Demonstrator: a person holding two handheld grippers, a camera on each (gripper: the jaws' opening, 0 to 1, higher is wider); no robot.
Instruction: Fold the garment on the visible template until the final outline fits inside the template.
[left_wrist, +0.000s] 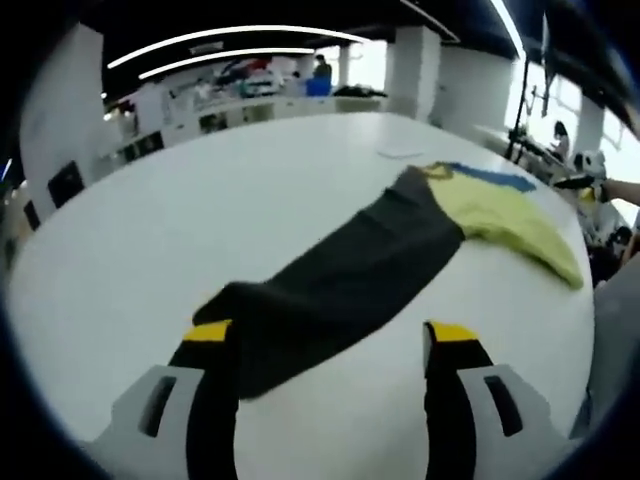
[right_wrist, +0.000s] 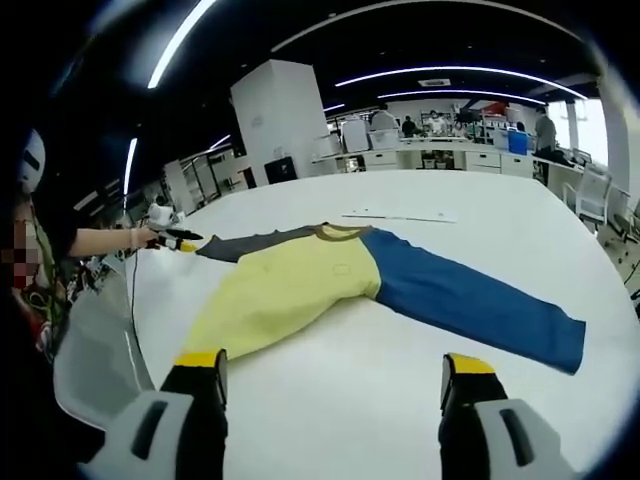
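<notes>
A long-sleeved garment lies flat on the white table (left_wrist: 150, 230). It has a yellow body (right_wrist: 285, 285), a blue sleeve (right_wrist: 470, 300) and a dark grey sleeve (left_wrist: 340, 280). In the left gripper view the grey sleeve runs toward me, and its cuff (left_wrist: 225, 300) rests by the left jaw's yellow tip. My left gripper (left_wrist: 330, 335) is open, jaws wide apart just above the sleeve end. My right gripper (right_wrist: 333, 365) is open over bare table, short of the yellow hem. In the right gripper view the left gripper (right_wrist: 170, 238), held in a hand, sits at the grey sleeve's end.
A thin pale strip (right_wrist: 400, 215) lies on the table beyond the collar. A person (right_wrist: 40, 250) stands at the table's left edge beside a grey chair (right_wrist: 90, 360). Desks, a white pillar (right_wrist: 275, 120) and people fill the far room.
</notes>
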